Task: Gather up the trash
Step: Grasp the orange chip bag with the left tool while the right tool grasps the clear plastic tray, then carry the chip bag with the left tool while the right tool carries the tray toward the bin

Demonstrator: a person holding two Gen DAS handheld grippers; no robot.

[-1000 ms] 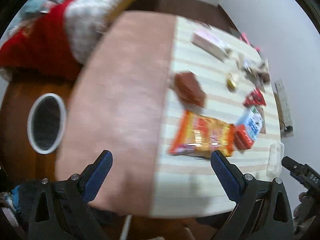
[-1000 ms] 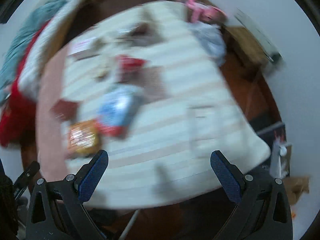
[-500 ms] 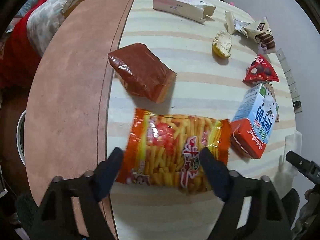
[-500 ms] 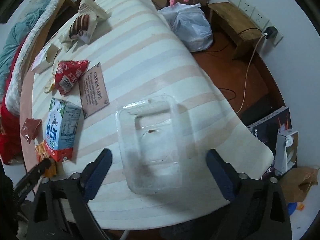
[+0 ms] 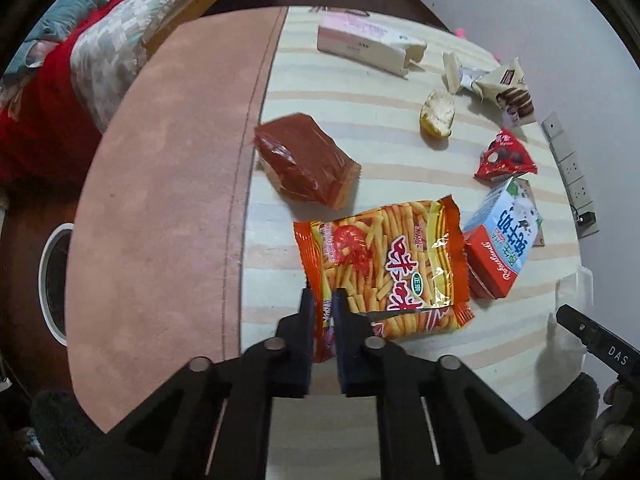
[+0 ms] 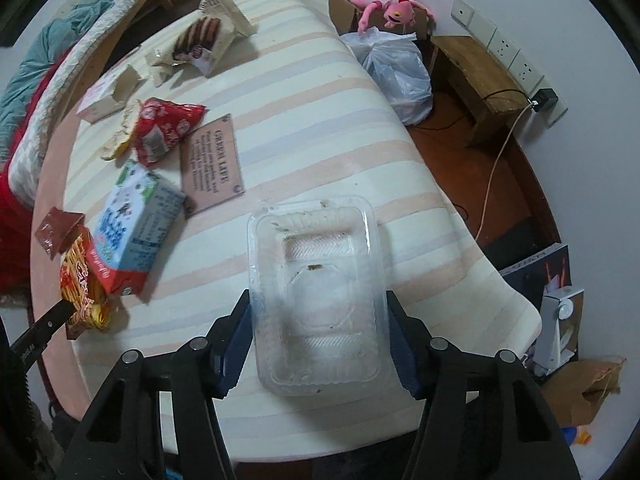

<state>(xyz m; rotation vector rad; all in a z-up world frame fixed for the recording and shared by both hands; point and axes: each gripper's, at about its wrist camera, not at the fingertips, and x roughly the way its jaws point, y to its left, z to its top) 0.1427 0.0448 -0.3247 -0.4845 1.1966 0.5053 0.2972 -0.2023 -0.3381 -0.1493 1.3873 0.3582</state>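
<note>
1. Trash lies scattered over the striped tabletop (image 6: 320, 92), and you have two pieces of it in hand. Your left gripper (image 5: 323, 308) is clenched on the near corner of the orange snack bag (image 5: 384, 264); the pads are nearly together with the foil pinched between them.
2. Your right gripper (image 6: 318, 332) is closed against the two long sides of the clear plastic tray (image 6: 316, 292), which sits near the table's front edge — crumbs show inside it.
3. Just right of the snack bag in the left view, touching it, the milk carton (image 5: 502, 240) lies on its side; behind the bag, near the seam of the pink tablecloth (image 5: 160, 200), is a dark red wrapper (image 5: 308, 164).
4. Further back lie a small red packet (image 5: 506, 158), a bread scrap (image 5: 438, 114), a torn biscuit wrapper (image 5: 506, 92) and an opened pale box (image 5: 368, 44).
5. In the right view a brown plaque (image 6: 212, 164) lies flat between the carton and the tray.
6. Off the table — a white plastic bag (image 6: 396, 76) and a pink plush toy (image 6: 380, 4) on the floor side, and a white-rimmed bin (image 5: 50, 284) in the left view.
</note>
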